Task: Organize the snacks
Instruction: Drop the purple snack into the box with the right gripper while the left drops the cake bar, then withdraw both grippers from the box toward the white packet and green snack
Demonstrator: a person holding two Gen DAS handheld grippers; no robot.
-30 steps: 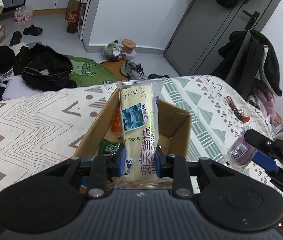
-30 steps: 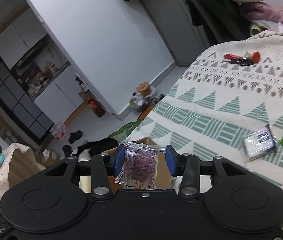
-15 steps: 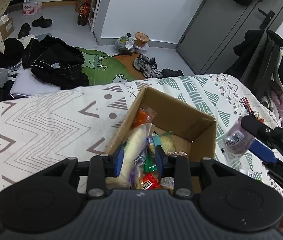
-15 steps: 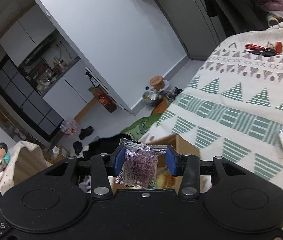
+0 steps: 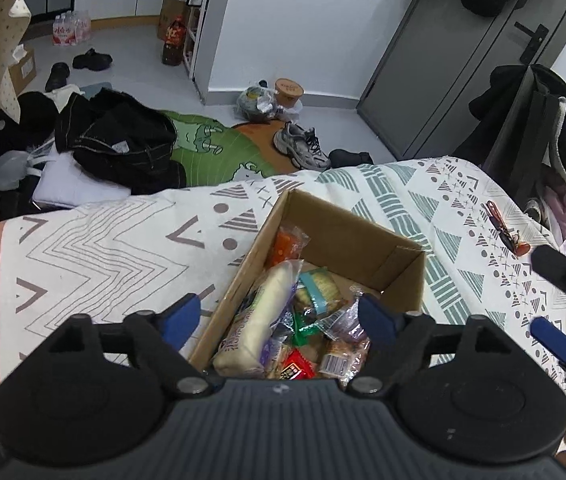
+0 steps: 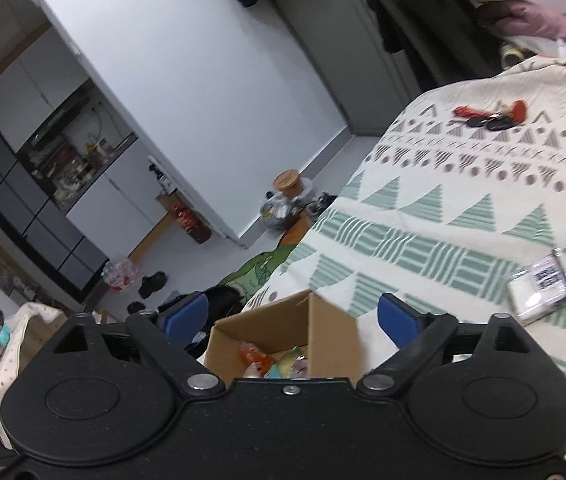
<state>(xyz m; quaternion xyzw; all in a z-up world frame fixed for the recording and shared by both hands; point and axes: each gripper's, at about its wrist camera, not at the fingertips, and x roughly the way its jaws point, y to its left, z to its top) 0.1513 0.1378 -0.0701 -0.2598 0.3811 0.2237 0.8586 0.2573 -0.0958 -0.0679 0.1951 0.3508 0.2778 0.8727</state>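
Left gripper hung over cardboard box, jaws wide, nothing held. Right gripper likewise spread wide and empty, poised above box far corner. Long cream cake pack lay inside box along left wall, on top of mixed snacks, likely because length fits that side. Two packets remained on patterned bedspread, well apart from box, probable next pickups.
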